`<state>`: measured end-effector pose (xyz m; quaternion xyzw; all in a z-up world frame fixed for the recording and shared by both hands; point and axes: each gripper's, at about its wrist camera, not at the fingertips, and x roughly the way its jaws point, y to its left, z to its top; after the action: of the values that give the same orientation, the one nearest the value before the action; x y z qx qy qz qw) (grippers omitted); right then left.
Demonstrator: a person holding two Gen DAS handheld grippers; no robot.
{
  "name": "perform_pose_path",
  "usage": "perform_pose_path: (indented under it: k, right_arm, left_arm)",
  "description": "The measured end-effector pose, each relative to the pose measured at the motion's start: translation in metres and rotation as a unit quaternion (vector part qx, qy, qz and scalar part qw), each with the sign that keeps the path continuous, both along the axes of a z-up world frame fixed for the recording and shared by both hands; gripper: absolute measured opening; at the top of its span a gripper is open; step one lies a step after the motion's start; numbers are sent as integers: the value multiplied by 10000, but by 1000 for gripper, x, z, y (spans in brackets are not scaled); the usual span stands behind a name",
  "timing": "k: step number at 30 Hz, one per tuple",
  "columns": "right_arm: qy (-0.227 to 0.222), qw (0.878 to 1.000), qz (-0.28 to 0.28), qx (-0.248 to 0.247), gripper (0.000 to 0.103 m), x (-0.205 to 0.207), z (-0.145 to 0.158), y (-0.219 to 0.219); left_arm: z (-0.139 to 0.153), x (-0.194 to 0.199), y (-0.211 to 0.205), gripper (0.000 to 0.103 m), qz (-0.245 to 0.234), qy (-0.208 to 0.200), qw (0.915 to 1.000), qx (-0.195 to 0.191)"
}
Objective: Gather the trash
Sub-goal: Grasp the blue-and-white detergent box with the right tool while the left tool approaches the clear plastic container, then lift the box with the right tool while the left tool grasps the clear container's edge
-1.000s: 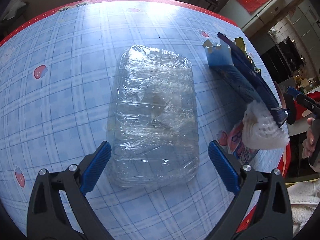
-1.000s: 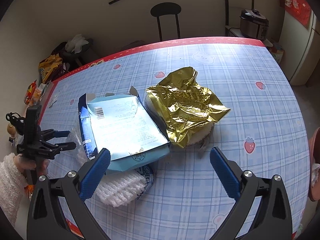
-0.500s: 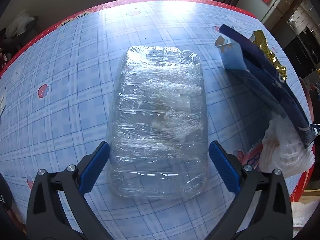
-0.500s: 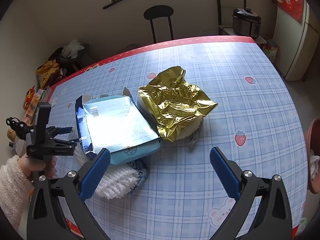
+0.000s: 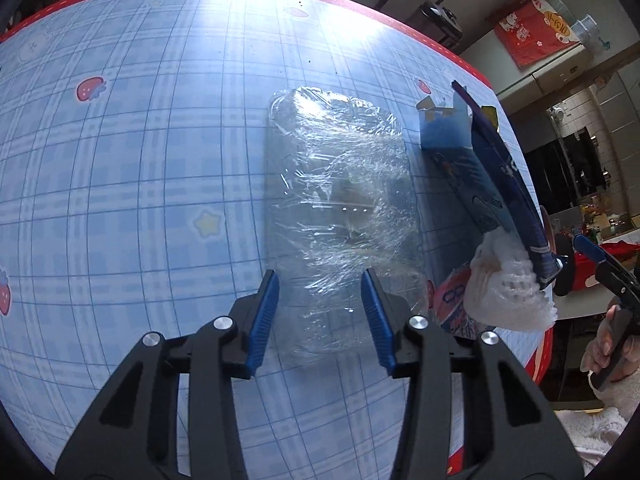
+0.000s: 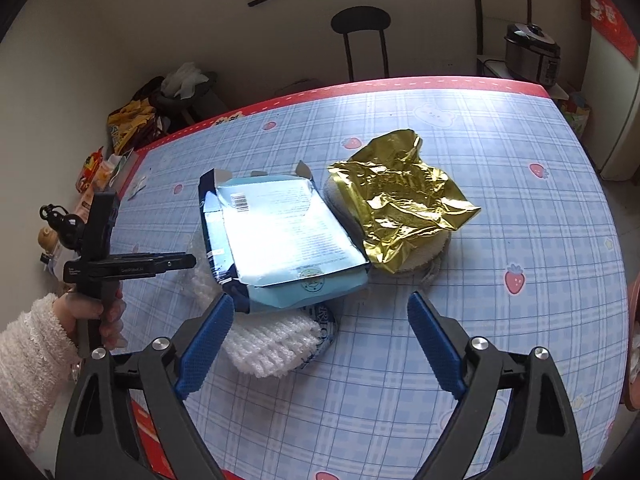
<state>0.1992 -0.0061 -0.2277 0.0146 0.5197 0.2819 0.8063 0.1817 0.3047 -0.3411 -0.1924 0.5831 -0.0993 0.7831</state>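
While the table is viewed from both wrists:
Left gripper point(image 5: 320, 312): fingers narrowed, near end of the clear plastic tray point(image 5: 340, 216) set between them; grip cannot be told.
Right gripper point(image 6: 320, 336): fingers spread wide, nothing held.
Blue carton point(image 6: 280, 240): near the table's point(image 6: 540, 208) left edge, gold foil point(image 6: 400, 204) beside it.

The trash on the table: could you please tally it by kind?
Clear plastic tray: 1
Blue carton: 1
Gold foil wrapper: 1
White foam net: 1
Total: 4
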Motion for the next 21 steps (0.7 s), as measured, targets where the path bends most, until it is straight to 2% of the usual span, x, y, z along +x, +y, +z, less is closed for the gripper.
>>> perform_pose_path:
  k: [2, 5, 11, 17, 18, 19, 21]
  right_arm:
    - [11, 9998, 184, 8, 73, -1, 0, 14]
    - [-98, 9990, 440, -69, 72, 5, 2, 38]
    - [-33, 9946, 915, -495, 72, 29, -15, 102]
    - [185, 9914, 697, -1089, 72, 49, -41, 135]
    - [236, 9908, 682, -1146, 69, 49, -43, 135]
    - [227, 9906, 642, -1188, 60, 49, -42, 134]
    - [112, 9918, 616, -1113, 51, 45, -32, 129]
  left_arm:
    - [-2, -3, 1, 48, 95, -2, 10000, -11]
    - [1, -7, -3, 68, 208, -132, 9996, -162]
    - [-3, -13, -19, 69, 281, -151, 9995, 5]
    - [-6, -29, -10, 69, 361, -219, 9991, 73]
    - [-6, -30, -13, 69, 320, -220, 9991, 163]
    - [-6, -31, -16, 69, 270, -223, 9990, 262]
    - [-4, -31, -22, 70, 177, -231, 9987, 425]
